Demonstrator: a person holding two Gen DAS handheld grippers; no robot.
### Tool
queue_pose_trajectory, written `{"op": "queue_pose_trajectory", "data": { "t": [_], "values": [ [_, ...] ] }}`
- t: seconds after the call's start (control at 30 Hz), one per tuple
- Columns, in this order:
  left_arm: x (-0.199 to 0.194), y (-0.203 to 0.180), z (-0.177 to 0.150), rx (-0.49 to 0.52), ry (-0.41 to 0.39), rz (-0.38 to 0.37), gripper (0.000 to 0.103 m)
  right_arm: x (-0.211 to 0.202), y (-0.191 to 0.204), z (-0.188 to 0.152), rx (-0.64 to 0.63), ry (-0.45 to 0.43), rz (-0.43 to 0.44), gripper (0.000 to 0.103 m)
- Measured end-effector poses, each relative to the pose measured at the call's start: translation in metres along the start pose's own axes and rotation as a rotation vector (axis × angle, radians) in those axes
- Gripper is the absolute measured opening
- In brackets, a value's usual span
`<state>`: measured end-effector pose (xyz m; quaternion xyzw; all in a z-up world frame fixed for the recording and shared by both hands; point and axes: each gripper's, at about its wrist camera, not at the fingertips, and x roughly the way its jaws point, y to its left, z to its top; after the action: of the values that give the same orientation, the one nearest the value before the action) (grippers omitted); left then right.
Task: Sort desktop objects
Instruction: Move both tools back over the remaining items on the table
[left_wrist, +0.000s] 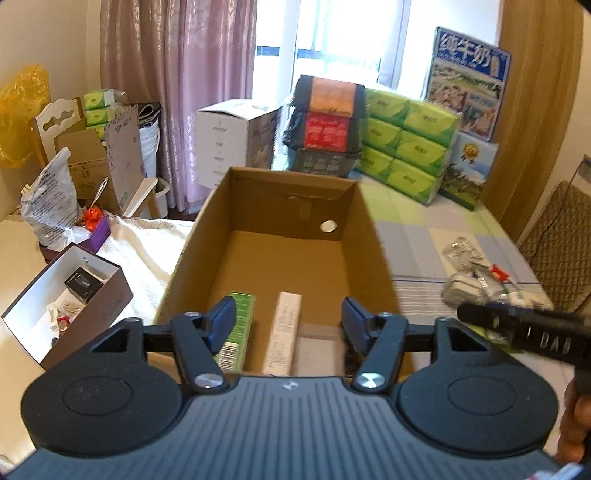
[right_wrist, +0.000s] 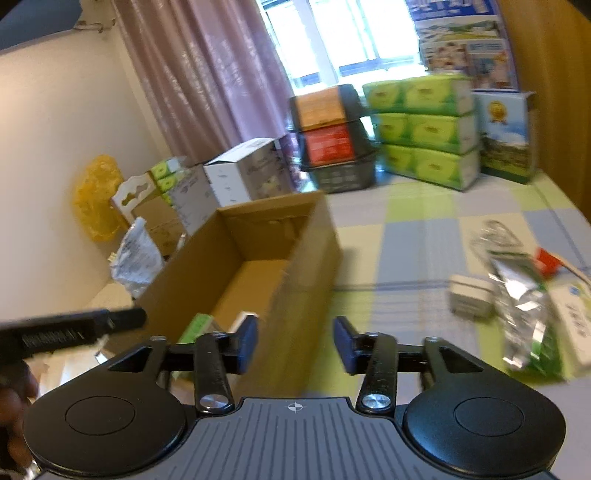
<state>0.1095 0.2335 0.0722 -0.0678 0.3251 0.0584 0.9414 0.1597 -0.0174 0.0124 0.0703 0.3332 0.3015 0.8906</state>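
Note:
An open brown cardboard box (left_wrist: 373, 254) stands on the checked tablecloth. A green carton (left_wrist: 238, 332) and a slim white carton (left_wrist: 282, 339) lie at its near end. My left gripper (left_wrist: 290, 323) hangs open over that near end, nothing between its fingers. My right gripper (right_wrist: 295, 343) is open too, above the box's right wall (right_wrist: 303, 266). Loose items lie to the right: a small white box (right_wrist: 471, 297), a crumpled silver-green foil pouch (right_wrist: 524, 314), a red piece (right_wrist: 548, 260) and clear plastic wrap (right_wrist: 493, 234). The same pile (left_wrist: 476, 277) shows in the left wrist view.
A shallow white-lined box (left_wrist: 66, 295) of small items sits left of the cardboard box, beside a purple box (left_wrist: 98, 236). Green tissue packs (left_wrist: 406, 144), stacked dark baskets (left_wrist: 325, 129) and milk cartons (left_wrist: 469, 74) stand at the table's far end. A padded chair (left_wrist: 557, 240) is at right.

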Motion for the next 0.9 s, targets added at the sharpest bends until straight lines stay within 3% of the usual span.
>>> {"op": "queue_pose_trajectory", "data": {
  "t": [0.1, 0.4, 0.63, 0.9],
  "values": [
    [-0.013, -0.019, -0.005, -0.009, -0.019, -0.014, 0.074, -0.025, -0.017, -0.013, 0.004, -0.003, -0.040, 0.061],
    [-0.032, -0.094, -0.026, 0.047, -0.027, -0.097, 0.098, -0.083, -0.080, -0.034, 0.082, -0.024, -0.166, 0.086],
    [-0.017, -0.147, -0.035, 0.084, 0.022, -0.157, 0.101, -0.124, -0.123, -0.044, 0.094, -0.053, -0.267, 0.096],
    [0.004, -0.189, -0.049, 0.111, 0.085, -0.196, 0.101, -0.145, -0.162, -0.052, 0.133, -0.001, -0.349, 0.101]
  ]
}}
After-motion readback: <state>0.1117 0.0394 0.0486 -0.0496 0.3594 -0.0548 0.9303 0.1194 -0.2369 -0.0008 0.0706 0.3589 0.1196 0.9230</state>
